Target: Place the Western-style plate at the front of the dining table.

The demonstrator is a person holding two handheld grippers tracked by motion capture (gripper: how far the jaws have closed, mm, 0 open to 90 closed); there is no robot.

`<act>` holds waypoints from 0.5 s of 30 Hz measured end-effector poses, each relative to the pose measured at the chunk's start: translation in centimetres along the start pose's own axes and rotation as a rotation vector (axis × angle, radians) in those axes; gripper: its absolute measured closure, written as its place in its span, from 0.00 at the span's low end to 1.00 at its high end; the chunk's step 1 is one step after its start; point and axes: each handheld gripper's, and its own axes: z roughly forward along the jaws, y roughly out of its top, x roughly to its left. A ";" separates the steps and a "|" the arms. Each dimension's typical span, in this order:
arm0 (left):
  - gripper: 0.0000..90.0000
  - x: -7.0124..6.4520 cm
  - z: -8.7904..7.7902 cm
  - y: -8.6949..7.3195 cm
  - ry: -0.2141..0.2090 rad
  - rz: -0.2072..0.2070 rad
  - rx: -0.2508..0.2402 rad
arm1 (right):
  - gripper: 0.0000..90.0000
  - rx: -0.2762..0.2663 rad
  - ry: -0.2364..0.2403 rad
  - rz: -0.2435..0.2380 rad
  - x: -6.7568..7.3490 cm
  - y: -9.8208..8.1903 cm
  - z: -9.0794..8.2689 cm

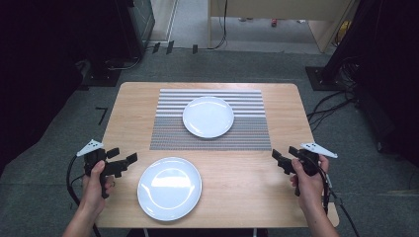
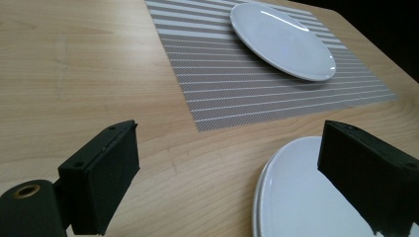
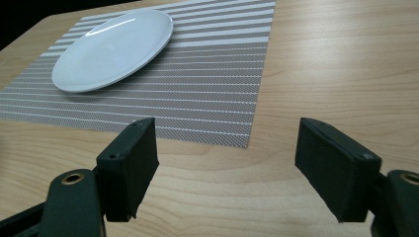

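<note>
A wooden surface [image 1: 237, 168] is sitting in the middle of a grey floor [image 1: 59, 123]. A striped mat [image 1: 168, 133] is lying on the far half of the surface. One white plate [image 1: 208, 116] is resting on the mat, a bit past its middle. A second white plate [image 1: 169, 188] is lying on the bare wood near the person's edge, left of the middle. In the left gripper view this near plate [image 2: 301, 197] is showing a double rim, so it may be two plates stacked, but I cannot tell for sure.

The left tool [image 1: 122, 159] is hanging over the left edge of the surface, held in the left hand [image 1: 96, 185]. Its jaws are standing wide apart and holding nothing. It is pointing toward the near plate, which is lying just beside it. Nothing is standing between them.

The right tool [image 1: 284, 159] is hanging over the right side of the surface, held in the right hand [image 1: 309, 180]. Its jaws are also standing wide apart with nothing in them. In the right gripper view it is looking across bare wood to the corner of the mat [image 3: 197, 84] and the far plate [image 3: 113, 49].

Black cables [image 1: 331, 106] are lying on the floor to the right. Dark stands are sitting at both far corners.
</note>
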 end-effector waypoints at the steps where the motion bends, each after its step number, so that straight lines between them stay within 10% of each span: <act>1: 0.09 0.2 -0.1 -0.3 0.003 -0.007 0.001 | 0.27 -0.001 -0.003 -0.002 -0.1 -0.1 -0.1; 15: 0.09 2.6 -1.6 -3.7 0.080 -0.056 0.012 | 0.25 0.008 -0.063 -0.006 -2.1 -1.3 -1.5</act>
